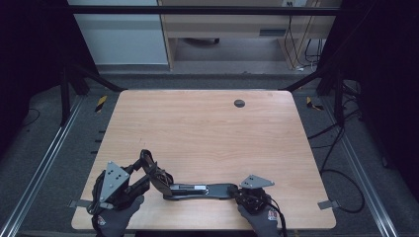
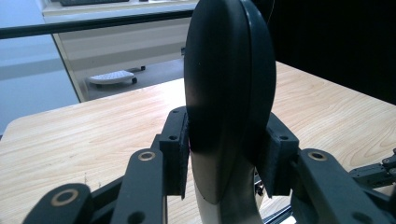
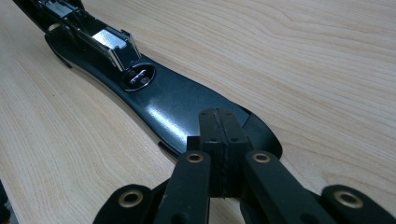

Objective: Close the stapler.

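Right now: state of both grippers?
Left gripper: closed on the stapler's raised top arm.
Right gripper: shut, nothing between, pressing the stapler base.

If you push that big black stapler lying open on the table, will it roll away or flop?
The stapler probably won't roll: its long base lies flat on the table. It may flop at the hinge, since the lifted top is clamped in the left gripper. Its glossy shell looks slippery.

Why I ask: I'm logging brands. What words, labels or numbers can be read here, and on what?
No text can be read anywhere.
stapler: no brand or number visible on its black body or metal parts.
left glove patch, right glove patch: red and white marks, too small to read.
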